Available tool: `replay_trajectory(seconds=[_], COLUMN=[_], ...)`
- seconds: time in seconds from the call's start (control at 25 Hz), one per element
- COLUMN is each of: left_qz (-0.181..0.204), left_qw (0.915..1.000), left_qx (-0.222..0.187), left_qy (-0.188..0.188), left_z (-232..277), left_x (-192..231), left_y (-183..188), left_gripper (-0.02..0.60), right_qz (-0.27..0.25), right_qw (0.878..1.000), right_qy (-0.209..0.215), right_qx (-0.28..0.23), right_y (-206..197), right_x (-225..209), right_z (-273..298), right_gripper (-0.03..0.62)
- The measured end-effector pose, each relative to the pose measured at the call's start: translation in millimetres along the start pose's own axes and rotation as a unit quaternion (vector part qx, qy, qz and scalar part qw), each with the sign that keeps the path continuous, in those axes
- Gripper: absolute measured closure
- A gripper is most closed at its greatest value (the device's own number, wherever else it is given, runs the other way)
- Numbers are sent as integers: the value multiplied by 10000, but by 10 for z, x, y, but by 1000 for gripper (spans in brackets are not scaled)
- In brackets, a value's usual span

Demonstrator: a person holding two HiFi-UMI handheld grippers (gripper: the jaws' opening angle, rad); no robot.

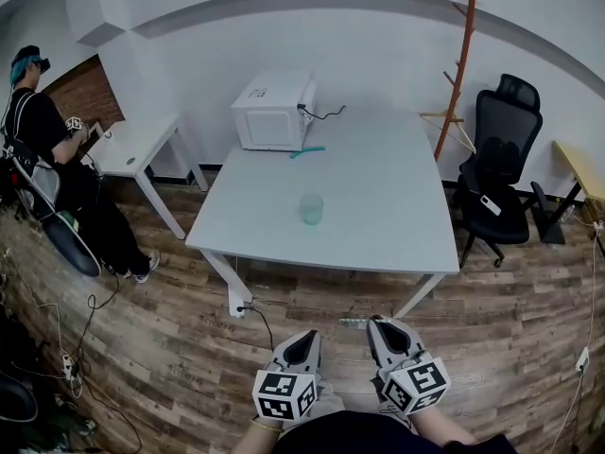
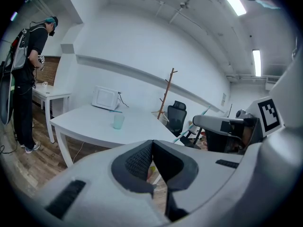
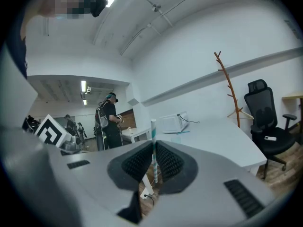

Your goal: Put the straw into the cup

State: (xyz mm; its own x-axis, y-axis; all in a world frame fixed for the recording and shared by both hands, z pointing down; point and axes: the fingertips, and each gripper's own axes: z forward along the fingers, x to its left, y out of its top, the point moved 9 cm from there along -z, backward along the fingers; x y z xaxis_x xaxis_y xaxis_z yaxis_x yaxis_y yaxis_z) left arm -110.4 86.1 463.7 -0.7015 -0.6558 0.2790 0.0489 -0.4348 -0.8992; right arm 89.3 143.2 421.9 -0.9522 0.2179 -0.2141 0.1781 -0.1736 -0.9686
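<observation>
**Teal-striped straw (image 3: 153, 129) pinched in the right gripper (image 3: 154, 148), well apart from the cup (image 1: 312, 208)**

The right gripper's 2 jaws were clamped on the straw, which stood upright between the pads in the right gripper view. The left gripper (image 1: 309, 335) had its jaws pressed together with nothing between them. Both grippers were over the wood floor (image 1: 170, 329), short of the white table (image 1: 397, 216). The translucent cup stood upright near the table's middle. A teal object (image 1: 307, 151), possibly another straw, lay beside the microwave (image 1: 274, 112).
</observation>
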Motion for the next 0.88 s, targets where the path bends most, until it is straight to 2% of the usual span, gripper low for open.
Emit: replay_trajectory(seconds=[0.44,0.88], left_qz=[-7,-76], left_qw=[10000,9999], left_qx=[1,0], left_qy=[-89,103], left_z=[381,595], left_x=[470,872], left_y=[230,375], left_gripper=[563,563], right_qz=[-33,-64], right_qw=[10000,9999], right_qy=[-72,84], right_qx=[25,57], right_y=[58,103], right_x=[-73,-129], right_z=[608,1124], right_gripper=[551,551])
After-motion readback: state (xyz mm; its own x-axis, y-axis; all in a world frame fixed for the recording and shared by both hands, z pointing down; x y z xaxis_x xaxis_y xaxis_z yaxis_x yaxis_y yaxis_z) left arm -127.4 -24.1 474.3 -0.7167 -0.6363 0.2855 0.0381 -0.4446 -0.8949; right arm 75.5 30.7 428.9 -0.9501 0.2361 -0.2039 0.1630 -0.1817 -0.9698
